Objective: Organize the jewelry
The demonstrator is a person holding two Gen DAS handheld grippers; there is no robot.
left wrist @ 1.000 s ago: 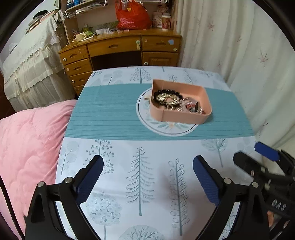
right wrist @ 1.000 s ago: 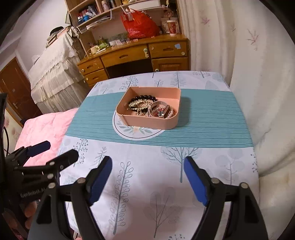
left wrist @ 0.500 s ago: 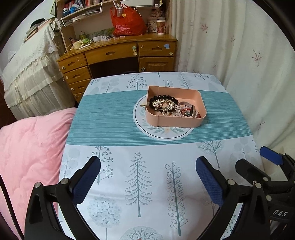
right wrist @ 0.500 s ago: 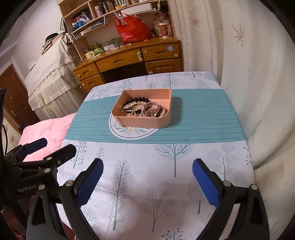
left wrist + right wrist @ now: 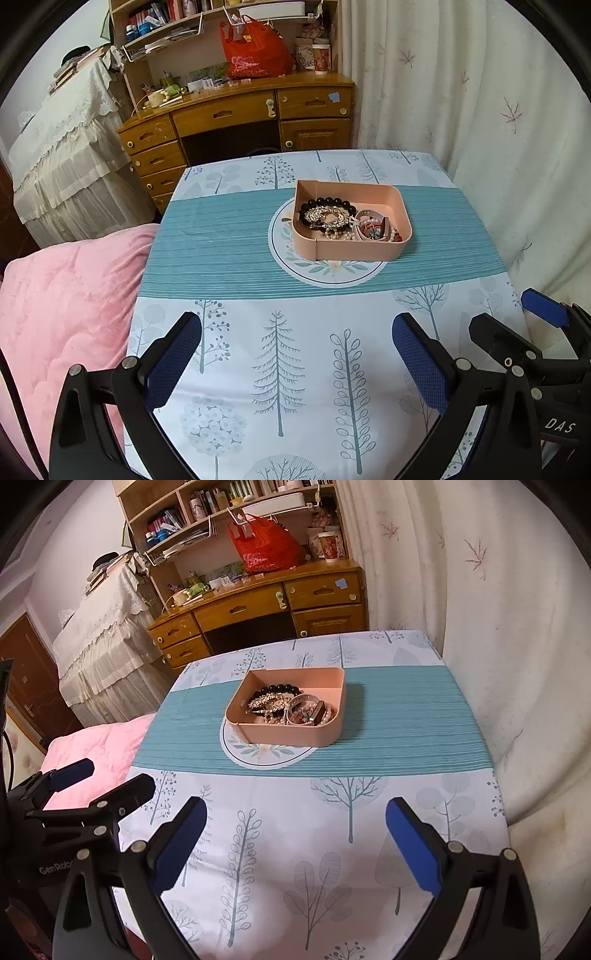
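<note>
A pink tray [image 5: 351, 252] [image 5: 291, 737] sits mid-table on a round printed mat. It holds a black bead bracelet [image 5: 325, 202] [image 5: 280, 689], a glittering chain [image 5: 327, 217], pearls and other small pieces in a heap. My left gripper [image 5: 295, 332] hovers open over the near part of the table, well short of the tray, with nothing between its blue pads. My right gripper [image 5: 295, 812] stands open beside it, equally far back and empty. Each gripper shows at the edge of the other's view: the right gripper [image 5: 517, 314], the left gripper [image 5: 103, 777].
The table wears a tree-print cloth with a teal band [image 5: 221, 251]. A pink quilt [image 5: 62, 295] lies against its left edge and a curtain [image 5: 480, 110] hangs to the right. Behind stands a wooden desk [image 5: 240, 114] with a red bag [image 5: 255, 51].
My right gripper's jaws have spread wider. Both views have tipped up slightly, so the tray sits a little lower and smaller in them. Nothing on the table has moved.
</note>
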